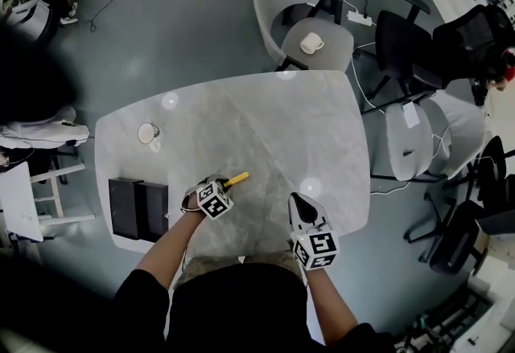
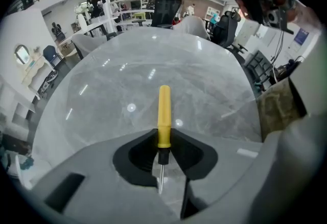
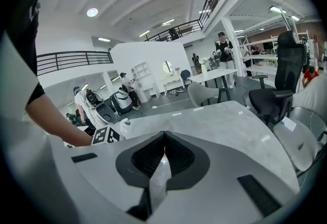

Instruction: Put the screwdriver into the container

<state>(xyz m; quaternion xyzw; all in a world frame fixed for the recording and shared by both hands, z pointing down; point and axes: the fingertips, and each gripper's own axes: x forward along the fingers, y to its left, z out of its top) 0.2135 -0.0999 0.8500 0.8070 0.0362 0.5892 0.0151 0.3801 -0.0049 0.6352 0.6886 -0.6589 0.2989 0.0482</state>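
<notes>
**A:** Two hand-held grippers are above a pale grey table (image 1: pixel 265 118), seen from above. What does each one hold?

**B:** The left gripper (image 1: pixel 220 186) points steeply down near the table's front edge. Its jaws are closed on the screwdriver (image 2: pixel 164 110). The tips pinch it from both sides, where the yellow handle meets the dark collar. The handle sticks out past the jaws over the tabletop, and the thin metal shaft runs back between them.

**A:** Is the screwdriver lying on the table or lifted?

**B:** I cannot tell from these views.

**A:** And the right gripper (image 1: pixel 297 198)?

**B:** It sits near the front edge too, to the right of the left one. Its jaw tips are together with nothing between them.

**A:** Where is the container (image 1: pixel 138 208)?

**B:** It is a black box by the table's left edge, just left of the left hand. The screwdriver is outside it, and the hand is between them.

**A:** Is anything else on the table?

**B:** A small round cup (image 1: pixel 148 133) stands behind the container, apart from it.
</notes>
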